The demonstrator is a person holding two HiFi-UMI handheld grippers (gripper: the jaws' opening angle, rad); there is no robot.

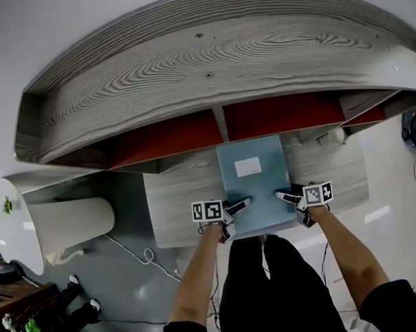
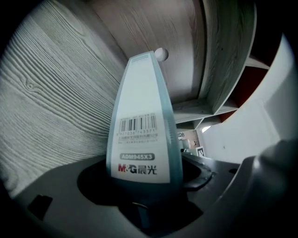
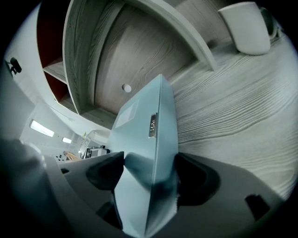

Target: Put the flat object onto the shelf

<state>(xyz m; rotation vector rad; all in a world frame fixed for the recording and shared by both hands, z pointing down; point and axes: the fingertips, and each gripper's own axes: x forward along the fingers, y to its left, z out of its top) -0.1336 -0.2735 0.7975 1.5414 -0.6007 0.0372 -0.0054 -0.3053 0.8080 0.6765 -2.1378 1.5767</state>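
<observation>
Carrying step. Left gripper (image 1: 236,207): jaws clamped on the near left edge of the file box (image 1: 254,180). The box spans both jaws, over the worktop (image 1: 178,197). Right gripper (image 1: 288,196): jaws clamped on the near right edge. Next move, probably: push forward, level, into the open shelf (image 1: 190,73) bay ahead, keeping the box's left edge right of the divider (image 1: 220,123).
</observation>
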